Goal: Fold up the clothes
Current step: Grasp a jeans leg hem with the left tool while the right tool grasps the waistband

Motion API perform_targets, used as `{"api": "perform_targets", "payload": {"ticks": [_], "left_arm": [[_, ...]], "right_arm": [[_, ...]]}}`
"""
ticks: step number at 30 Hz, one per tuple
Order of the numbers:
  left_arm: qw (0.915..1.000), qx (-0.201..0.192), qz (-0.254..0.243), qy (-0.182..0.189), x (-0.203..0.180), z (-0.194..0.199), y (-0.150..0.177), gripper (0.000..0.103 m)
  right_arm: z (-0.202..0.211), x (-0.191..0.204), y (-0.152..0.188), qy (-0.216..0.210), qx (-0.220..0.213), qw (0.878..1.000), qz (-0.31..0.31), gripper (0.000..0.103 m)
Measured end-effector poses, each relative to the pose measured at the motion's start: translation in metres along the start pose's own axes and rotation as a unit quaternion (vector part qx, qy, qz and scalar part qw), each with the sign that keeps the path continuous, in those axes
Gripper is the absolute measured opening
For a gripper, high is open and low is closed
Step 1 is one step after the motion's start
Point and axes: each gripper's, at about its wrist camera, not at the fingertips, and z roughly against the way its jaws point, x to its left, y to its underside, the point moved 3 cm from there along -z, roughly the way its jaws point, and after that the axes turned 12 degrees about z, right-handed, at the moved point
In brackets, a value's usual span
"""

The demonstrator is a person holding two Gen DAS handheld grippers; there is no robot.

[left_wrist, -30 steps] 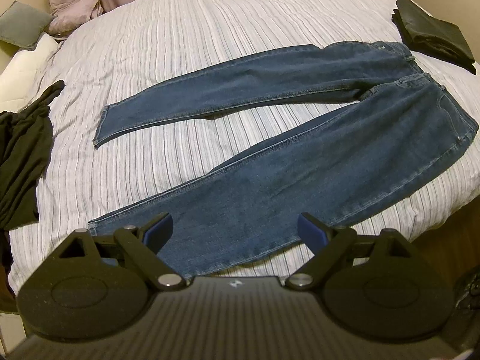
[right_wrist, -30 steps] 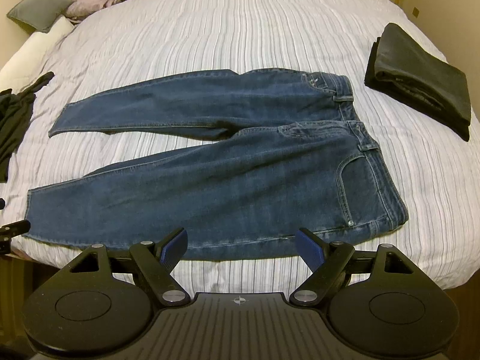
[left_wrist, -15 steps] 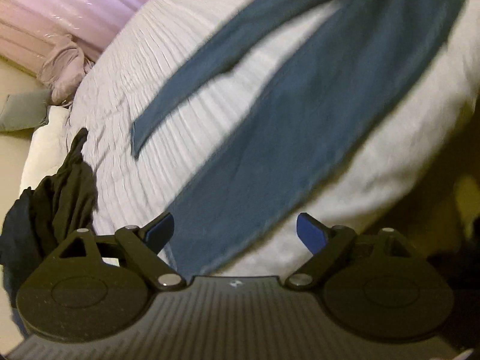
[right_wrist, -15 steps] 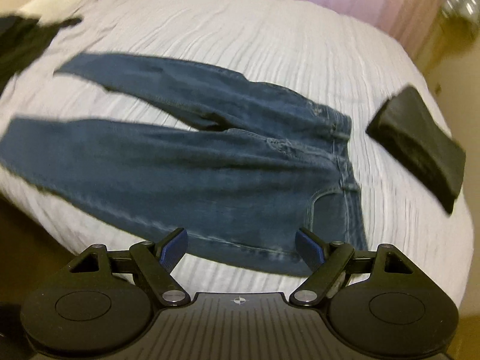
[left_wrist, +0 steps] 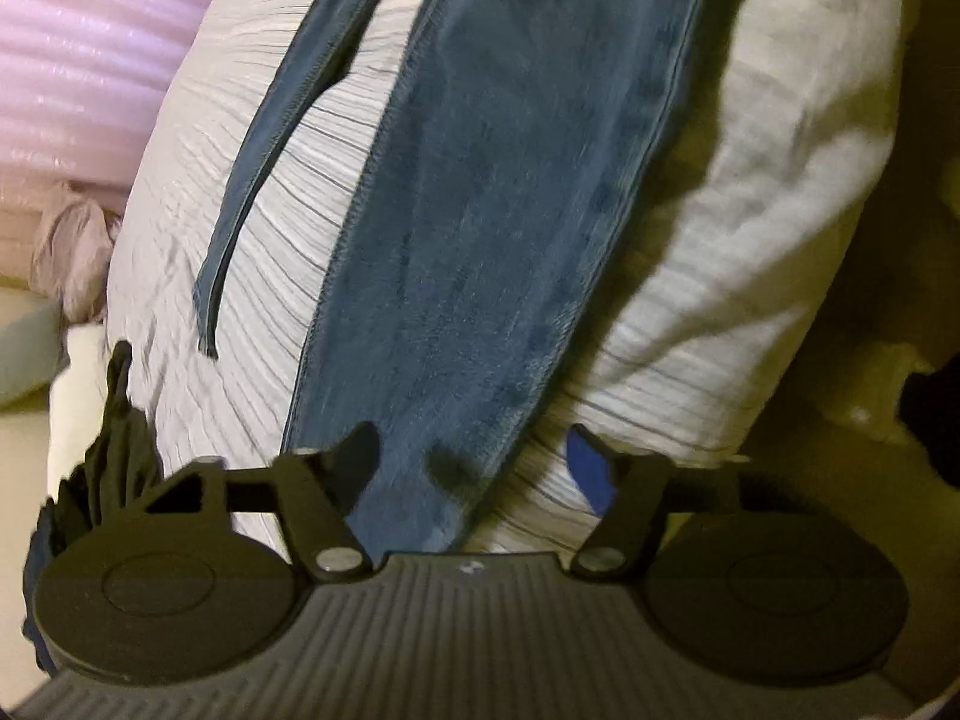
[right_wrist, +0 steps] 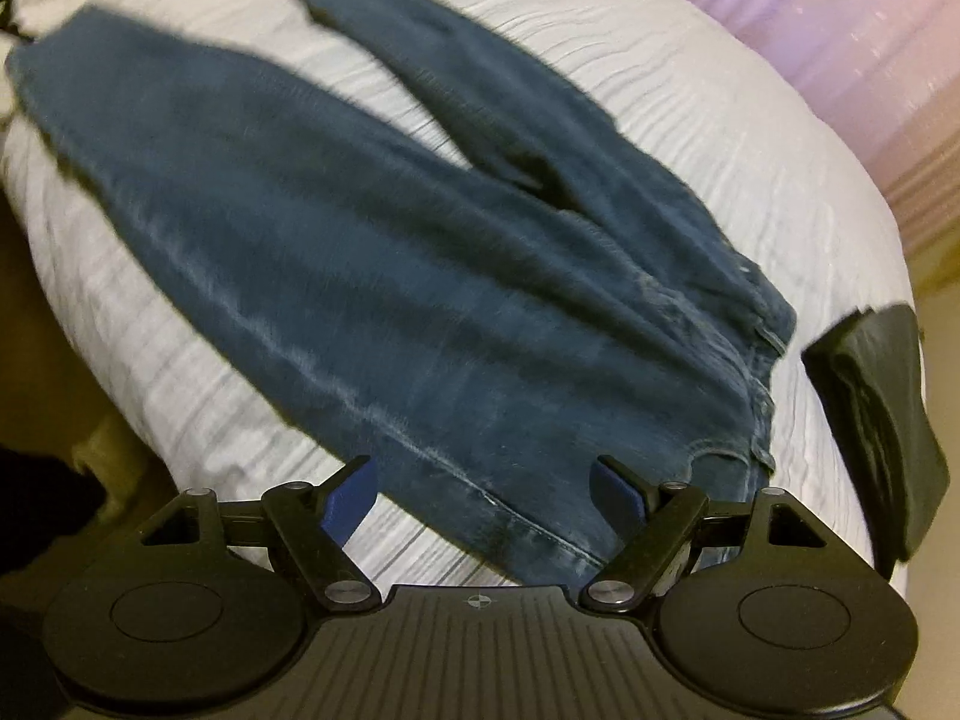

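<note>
Both grippers have dropped from a high overview to the near edge of the white ribbed bedspread [right_wrist: 690, 90], fingers wide and empty. Left gripper [left_wrist: 474, 468] hangs over the near leg's hem of the flat-spread blue denim jeans [right_wrist: 372, 252], right gripper [right_wrist: 483, 495] at the waist-end side seam, positions suited to gripping for a fold.

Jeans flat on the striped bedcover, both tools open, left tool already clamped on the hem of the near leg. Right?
Not clamped. In the left wrist view the left tool is open, its fingers either side of the near leg of the jeans without closing. The right tool is open too, and the jeans lie flat on the bedcover.
</note>
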Motion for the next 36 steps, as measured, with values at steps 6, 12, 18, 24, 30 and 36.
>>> {"api": "perform_targets", "payload": {"ticks": [6, 12, 18, 24, 30, 36], "left_arm": [[0.9995, 0.011, 0.015, 0.025, 0.023, -0.014, -0.004, 0.009], [0.9971, 0.022, 0.061, 0.038, 0.046, -0.003, -0.016, 0.006], [0.9962, 0.048, 0.066, 0.029, 0.048, -0.008, -0.026, 0.006], [0.9967, 0.062, 0.052, 0.009, 0.047, -0.004, -0.031, 0.006], [0.9963, 0.07, 0.048, -0.013, 0.05, 0.0, -0.04, 0.006], [0.9956, 0.071, 0.051, -0.035, 0.067, 0.021, -0.053, 0.006]], "right_arm": [[-0.018, 0.002, 0.024, 0.013, 0.029, 0.999, 0.035, 0.081], [-0.026, 0.0, 0.062, 0.075, 0.043, 0.99, 0.108, 0.081], [-0.054, -0.001, 0.094, 0.095, 0.022, 0.981, 0.168, 0.065], [-0.072, -0.008, 0.106, 0.115, -0.014, 0.972, 0.204, 0.064], [-0.088, -0.045, 0.142, 0.151, 0.034, 0.969, 0.193, 0.04], [-0.069, -0.071, 0.142, 0.137, 0.017, 0.975, 0.176, 0.014]]}}
